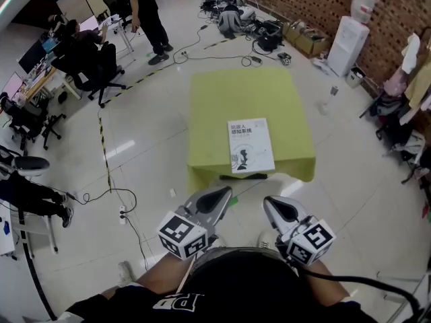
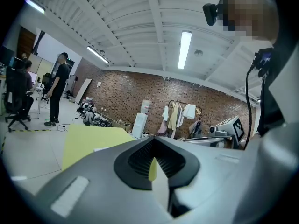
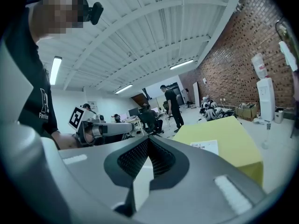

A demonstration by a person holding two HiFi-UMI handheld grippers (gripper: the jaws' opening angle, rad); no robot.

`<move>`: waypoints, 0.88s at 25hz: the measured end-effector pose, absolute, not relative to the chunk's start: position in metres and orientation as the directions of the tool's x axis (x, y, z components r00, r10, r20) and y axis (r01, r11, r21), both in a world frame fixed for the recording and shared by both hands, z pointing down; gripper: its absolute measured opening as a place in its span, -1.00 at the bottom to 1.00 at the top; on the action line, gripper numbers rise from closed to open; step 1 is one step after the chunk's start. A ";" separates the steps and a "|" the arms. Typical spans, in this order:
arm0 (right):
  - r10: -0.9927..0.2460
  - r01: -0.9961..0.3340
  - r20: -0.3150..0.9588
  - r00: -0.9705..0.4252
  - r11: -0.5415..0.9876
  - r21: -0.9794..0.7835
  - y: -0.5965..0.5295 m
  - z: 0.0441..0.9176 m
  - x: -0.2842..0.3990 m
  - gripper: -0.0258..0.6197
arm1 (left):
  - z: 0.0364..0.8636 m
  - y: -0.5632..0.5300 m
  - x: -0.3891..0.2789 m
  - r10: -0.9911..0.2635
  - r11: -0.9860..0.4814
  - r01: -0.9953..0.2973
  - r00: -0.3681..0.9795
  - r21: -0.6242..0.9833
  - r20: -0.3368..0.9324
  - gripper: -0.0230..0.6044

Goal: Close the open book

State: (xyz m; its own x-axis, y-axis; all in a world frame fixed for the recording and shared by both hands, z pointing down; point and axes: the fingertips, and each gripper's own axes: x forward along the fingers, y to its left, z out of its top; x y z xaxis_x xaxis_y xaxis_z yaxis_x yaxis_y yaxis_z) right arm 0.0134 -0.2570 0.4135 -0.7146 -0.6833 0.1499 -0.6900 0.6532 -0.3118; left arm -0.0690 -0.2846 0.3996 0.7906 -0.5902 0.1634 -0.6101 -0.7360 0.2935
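Shows the book [image 1: 250, 145] lying flat on the near right part of the table [image 1: 229, 93], apparently closed already. Probably light, thin, smooth; better to pinch at the right free edge. Holds left claw [image 1: 219, 195] and right claw [image 1: 273, 204] together, empty, well apart from it.

Table [image 1: 222, 106]: plain yellow-green. Book [image 1: 250, 145]: white cover, dark print. Left tool [image 1: 221, 195] and right tool [image 1: 275, 206]: grey shells, black inner faces, cubes patterned with black-and-white square markers.

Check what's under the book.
The book lies closed, cover up, directly on the yellow-green tablecloth, near its front edge. Nothing shows between them. The tabletop itself is covered by the cloth, so it cannot be seen.
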 end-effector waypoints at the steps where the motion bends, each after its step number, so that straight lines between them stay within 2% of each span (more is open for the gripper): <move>1: -0.684 -0.692 0.153 -0.713 0.652 -0.309 -0.257 0.414 0.012 -0.90 | 0.399 -0.285 -0.070 -0.587 -0.740 -0.607 0.793 0.291 0.162 -0.90; 22: -0.671 -0.693 0.184 -0.719 0.668 -0.272 -0.261 0.419 0.003 -0.91 | 0.405 -0.286 -0.078 -0.604 -0.726 -0.622 0.781 0.295 0.160 -0.90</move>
